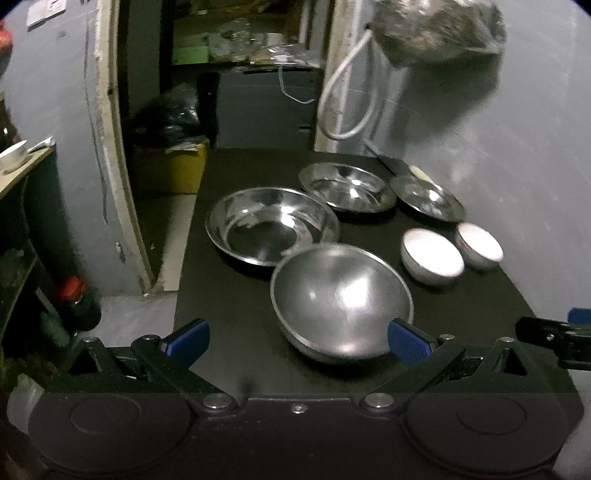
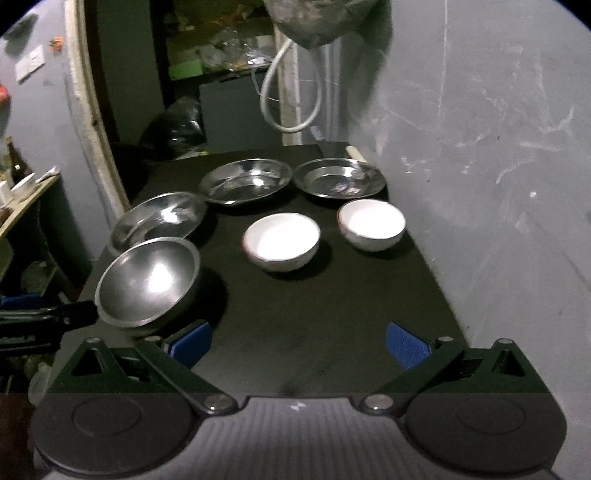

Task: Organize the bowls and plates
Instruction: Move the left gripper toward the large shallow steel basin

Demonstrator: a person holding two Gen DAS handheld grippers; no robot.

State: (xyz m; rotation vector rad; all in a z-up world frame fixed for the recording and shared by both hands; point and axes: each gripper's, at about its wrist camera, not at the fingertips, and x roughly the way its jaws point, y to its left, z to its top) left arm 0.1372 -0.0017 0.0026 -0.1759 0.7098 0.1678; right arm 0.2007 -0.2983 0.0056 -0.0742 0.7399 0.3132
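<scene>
A black table [image 1: 229,354] [image 2: 295,314] carries a deep steel bowl [image 1: 341,302] [image 2: 147,282] nearest me. Behind it stand three steel plates [image 1: 271,225] [image 1: 347,186] [image 1: 426,197], seen from the right wrist as [image 2: 160,216] [image 2: 245,179] [image 2: 340,177]. Two white bowls [image 1: 432,256] [image 1: 478,245] [image 2: 280,240] [image 2: 371,223] sit on the right side. My left gripper [image 1: 297,341] is open just in front of the steel bowl, its right pad [image 1: 406,345] beside the bowl's rim. Over bare tabletop my right gripper [image 2: 297,343] is open, with nothing between its fingers.
A grey wall [image 2: 498,166] runs along the table's right edge. A white cable loop [image 1: 347,96] and a bulging bag [image 1: 439,29] hang at the far end. A doorway [image 1: 221,74] with cluttered shelves opens behind. A red-capped bottle [image 1: 75,301] and a shelf stand to the left.
</scene>
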